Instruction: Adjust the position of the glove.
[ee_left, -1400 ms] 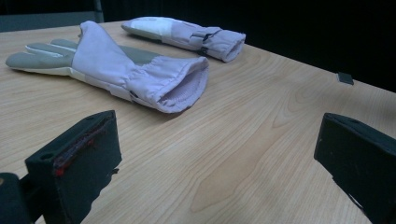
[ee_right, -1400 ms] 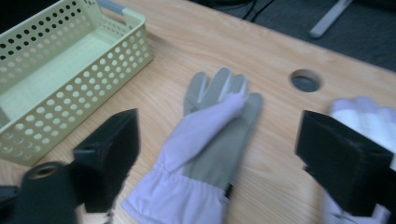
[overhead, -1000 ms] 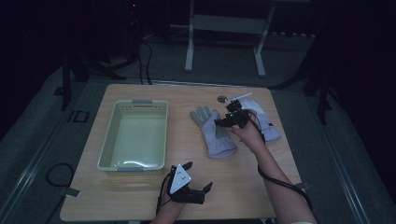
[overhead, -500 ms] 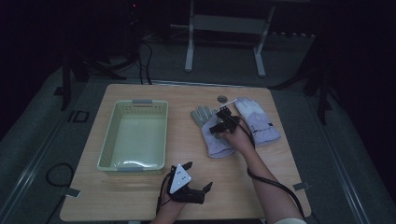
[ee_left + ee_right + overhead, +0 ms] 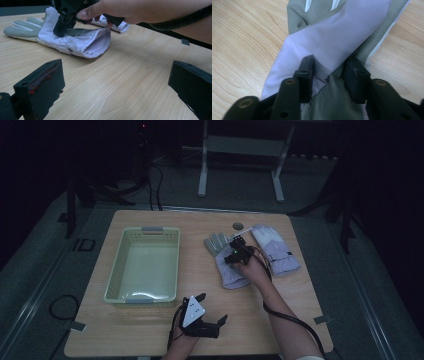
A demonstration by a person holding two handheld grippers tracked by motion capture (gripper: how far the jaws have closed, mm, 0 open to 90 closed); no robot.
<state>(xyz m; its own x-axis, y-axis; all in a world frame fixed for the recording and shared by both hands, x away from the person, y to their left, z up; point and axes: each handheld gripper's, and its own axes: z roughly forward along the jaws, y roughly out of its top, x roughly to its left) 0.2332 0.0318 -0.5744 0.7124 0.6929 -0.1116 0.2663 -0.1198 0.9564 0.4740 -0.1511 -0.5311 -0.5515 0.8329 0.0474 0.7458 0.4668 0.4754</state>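
Observation:
A grey and white glove point(image 5: 223, 268) lies flat on the wooden table point(image 5: 295, 290), fingers pointing away. My right gripper point(image 5: 235, 254) points down onto its middle. Its jaws have just been closing, and a raised fold of the glove point(image 5: 342, 30) now sits pinched between them point(image 5: 332, 67). A second glove point(image 5: 275, 247) lies just to the right. My left gripper point(image 5: 212, 309) rests at the table's front edge, jaws wide open point(image 5: 117, 80) with only bare wood between them. From the left gripper view, the glove's open cuff point(image 5: 95, 47) faces me under the right gripper point(image 5: 62, 25).
A pale green plastic basket point(image 5: 117, 270) stands on the left half of the table, with nothing in it. A small round dark object point(image 5: 238, 225) lies near the far edge behind the gloves. A cable trails from the right gripper along the forearm.
My right gripper has come down and slightly leftward from above the gloves onto the left glove. The left gripper has stayed where it was.

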